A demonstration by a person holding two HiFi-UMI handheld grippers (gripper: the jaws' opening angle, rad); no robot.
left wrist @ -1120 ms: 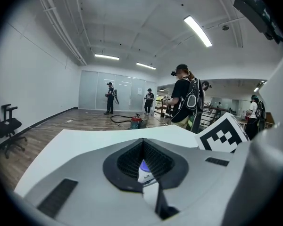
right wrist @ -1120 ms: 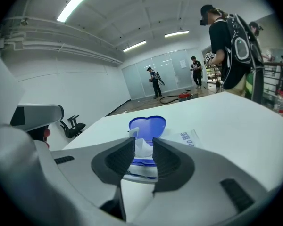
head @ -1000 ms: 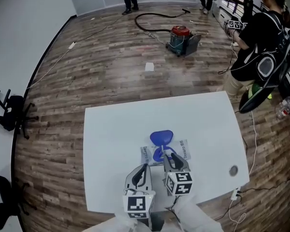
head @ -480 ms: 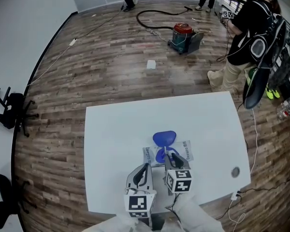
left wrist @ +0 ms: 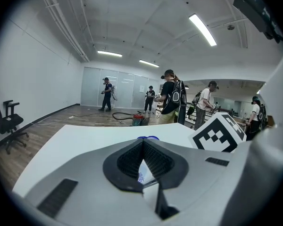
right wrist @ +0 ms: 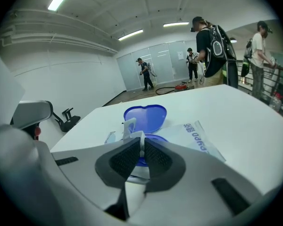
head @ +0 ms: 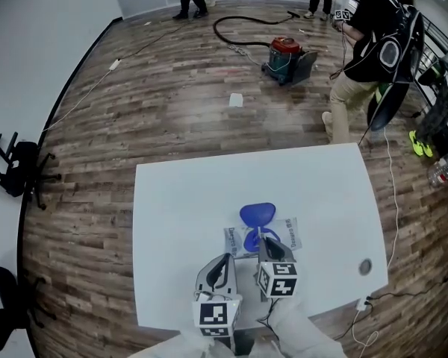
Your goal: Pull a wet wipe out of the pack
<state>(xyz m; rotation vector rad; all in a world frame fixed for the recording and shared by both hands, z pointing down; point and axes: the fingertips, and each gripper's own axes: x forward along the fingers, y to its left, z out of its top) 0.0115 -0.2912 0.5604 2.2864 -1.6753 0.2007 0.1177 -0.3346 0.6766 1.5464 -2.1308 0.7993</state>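
White bench (head: 179, 200) carries the pack (head: 290, 232) at 12 o'clock from both claws. Right claw (right wrist: 142, 147), nearer, clamps the wet wipe (right wrist: 128, 126); left claw (left wrist: 142, 147) closed, empty.

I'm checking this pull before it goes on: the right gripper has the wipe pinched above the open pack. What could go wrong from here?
1. The left gripper is shut near the pack and does not appear to pin it, so the pack could lift off the table with the wet wipe.
2. The right gripper pinches only a narrow bit of the wipe; it may slip out or tear.
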